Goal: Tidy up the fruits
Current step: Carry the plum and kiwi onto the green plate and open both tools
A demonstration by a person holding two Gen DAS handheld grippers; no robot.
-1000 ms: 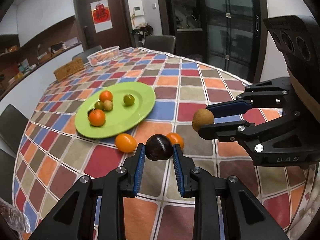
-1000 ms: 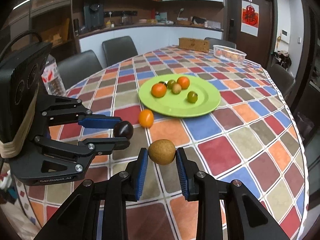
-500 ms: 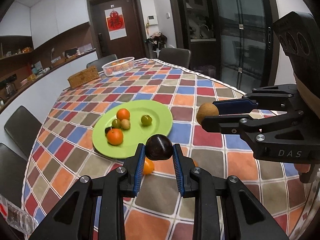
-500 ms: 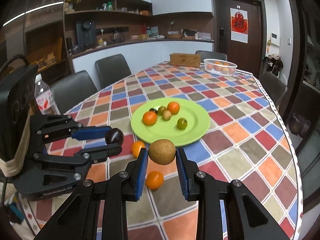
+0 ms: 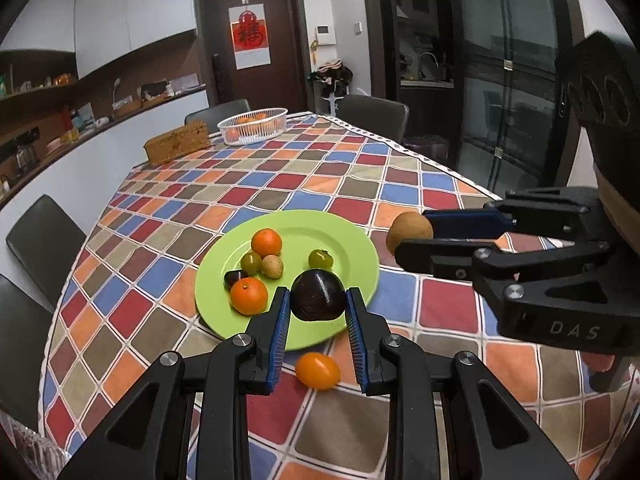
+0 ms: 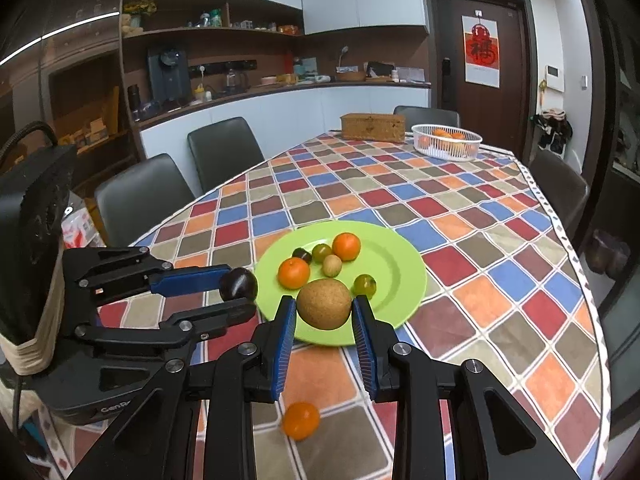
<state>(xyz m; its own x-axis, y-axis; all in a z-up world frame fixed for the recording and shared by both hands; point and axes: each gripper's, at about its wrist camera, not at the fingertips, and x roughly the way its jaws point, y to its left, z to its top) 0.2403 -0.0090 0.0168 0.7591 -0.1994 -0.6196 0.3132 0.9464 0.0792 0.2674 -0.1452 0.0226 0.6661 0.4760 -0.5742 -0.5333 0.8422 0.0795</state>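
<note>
Checkered tablecloth covers the dining table, with a green plate near its front edge and a white basket and wicker box at the far end. Compared with a second ago, both grippers have risen and moved forward over the plate's near rim, so a loose orange fruit now lies below the fingers. The left gripper is clamped on a dark plum, roughly round, no clear long axis. The right gripper grips a brown kiwi, slightly oval, long axis running across between the pads. Two oranges, small green fruits and a dark one sit on the plate.
</note>
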